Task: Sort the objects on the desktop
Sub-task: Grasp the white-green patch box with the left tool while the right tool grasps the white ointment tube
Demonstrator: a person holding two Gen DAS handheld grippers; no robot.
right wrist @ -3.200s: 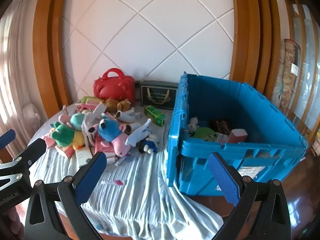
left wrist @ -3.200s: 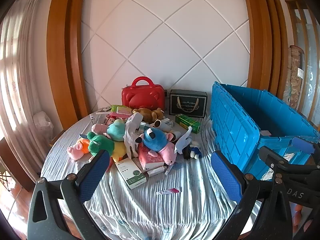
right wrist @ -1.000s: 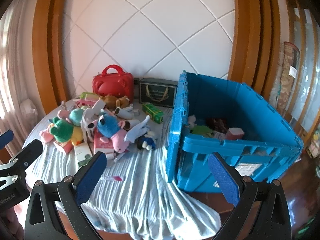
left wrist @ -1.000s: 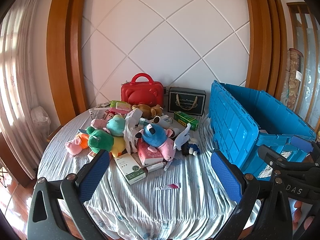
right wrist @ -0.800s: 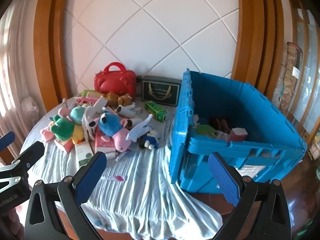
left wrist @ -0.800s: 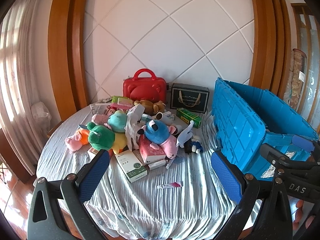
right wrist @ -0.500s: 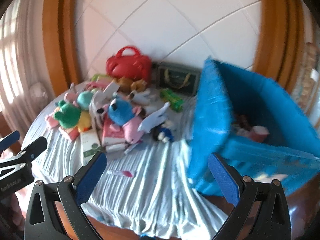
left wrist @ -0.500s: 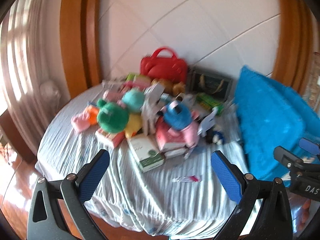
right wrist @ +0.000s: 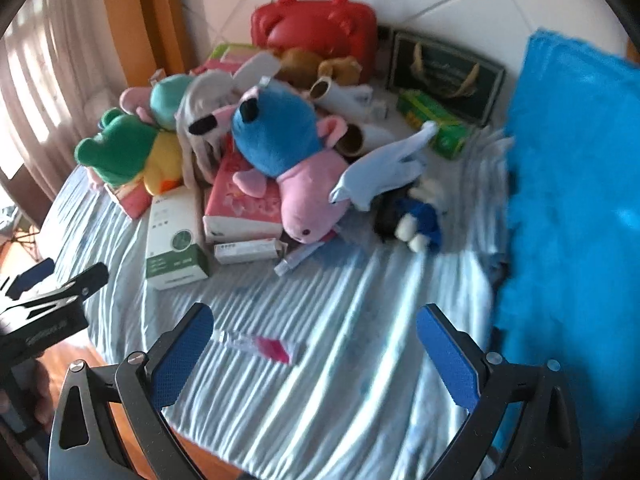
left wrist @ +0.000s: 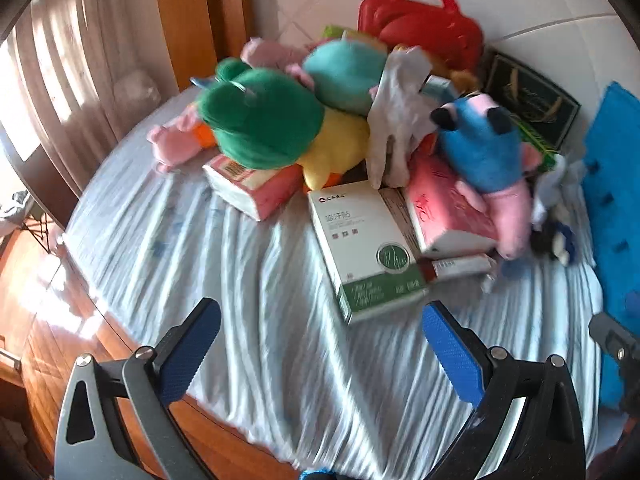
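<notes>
A pile of things lies on the striped cloth: a green plush [left wrist: 260, 124], a blue and pink plush [left wrist: 488, 160] [right wrist: 288, 148], a white and green box [left wrist: 364, 244] [right wrist: 174, 236], pink tissue packs [left wrist: 252, 188] and a small pink tube [right wrist: 260, 346]. My left gripper [left wrist: 320, 344] hangs open above the cloth, just short of the white and green box. My right gripper [right wrist: 314, 350] is open too, low over the pink tube, which lies between its fingers. The blue bin [right wrist: 572, 200] stands at the right. Nothing is held.
A red case [right wrist: 316, 28] and a dark gift box [right wrist: 444, 68] stand at the back against the white wall. A green carton [right wrist: 436, 128], white rolls [right wrist: 348, 96] and a small blue and black toy [right wrist: 412, 220] lie nearby. The table edge and wood floor [left wrist: 36, 320] are at the left.
Both grippers have moved forward and down toward the table; the pile now looks much larger. Their jaws stay open. Both views are blurred by motion.
</notes>
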